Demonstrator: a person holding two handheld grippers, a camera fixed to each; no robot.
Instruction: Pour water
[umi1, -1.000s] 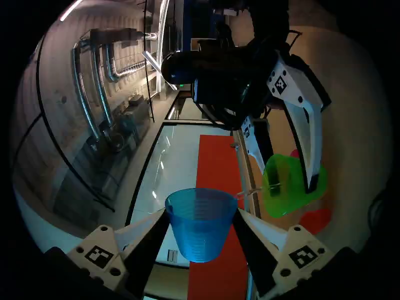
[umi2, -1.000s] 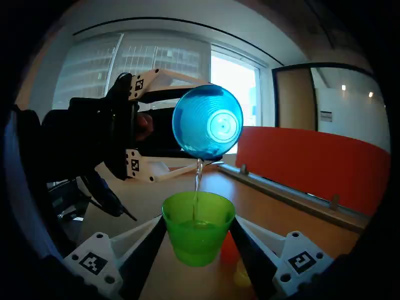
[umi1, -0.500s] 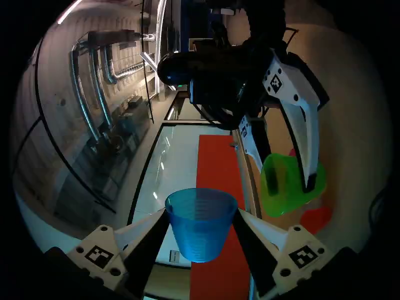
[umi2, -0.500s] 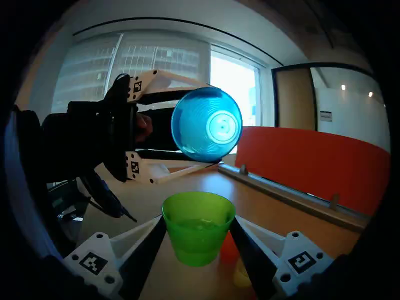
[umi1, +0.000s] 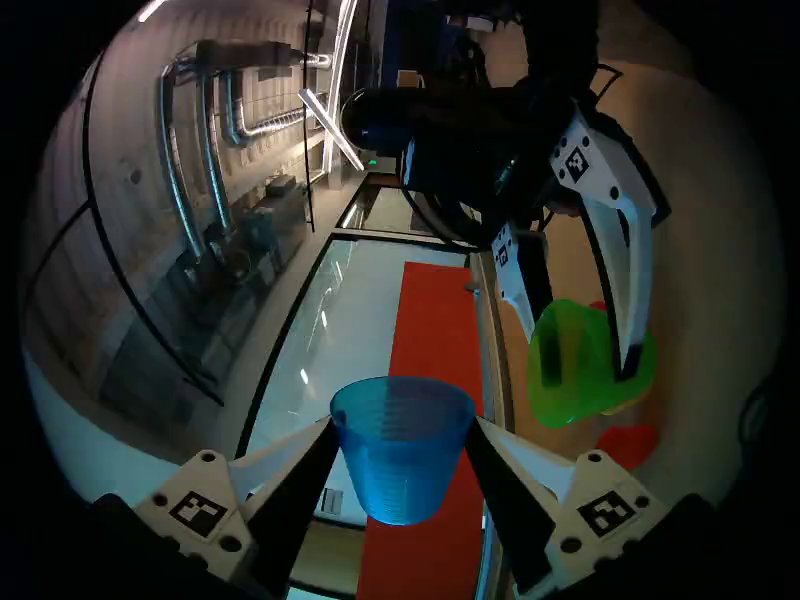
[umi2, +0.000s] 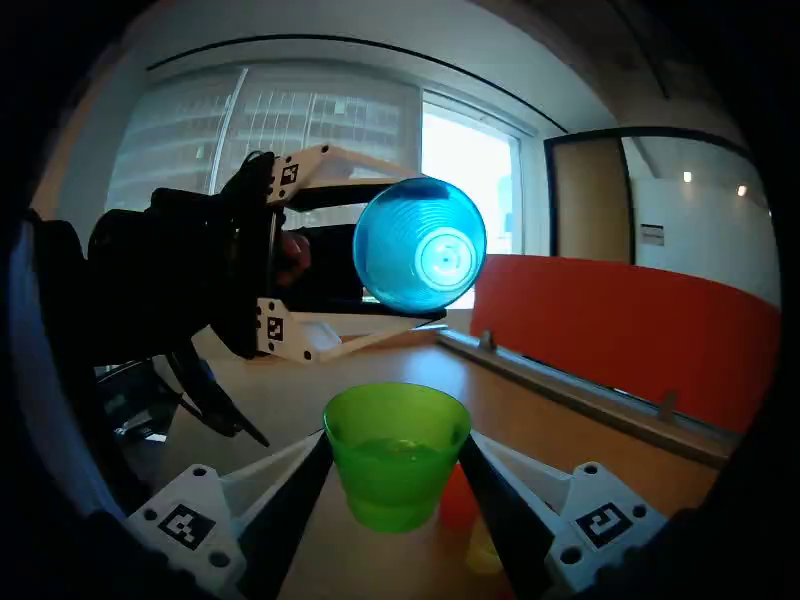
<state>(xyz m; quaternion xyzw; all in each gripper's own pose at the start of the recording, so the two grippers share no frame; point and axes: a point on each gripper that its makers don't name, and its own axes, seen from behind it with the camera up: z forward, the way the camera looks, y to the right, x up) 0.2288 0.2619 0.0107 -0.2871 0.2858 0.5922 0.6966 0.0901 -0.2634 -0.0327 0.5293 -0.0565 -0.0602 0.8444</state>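
In left tongs (umi1: 400, 432), blue cup (umi1: 402, 465) (right (umi2: 397, 442): green cup (umi2: 397, 475)).

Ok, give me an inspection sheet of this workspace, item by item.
Surface: wooden desk, with a metal rail along its far edge.
Job's things: blue cup tipped on its side above the green cup, no stream between them; green cup upright, some water in it.
Clutter: red object and yellow object on the desk behind the green cup.
Grippers: left gripper shut on the blue cup; right gripper shut on the green cup.
Cables: dark cable hanging under the left gripper.
Surroundings: red partition, window.
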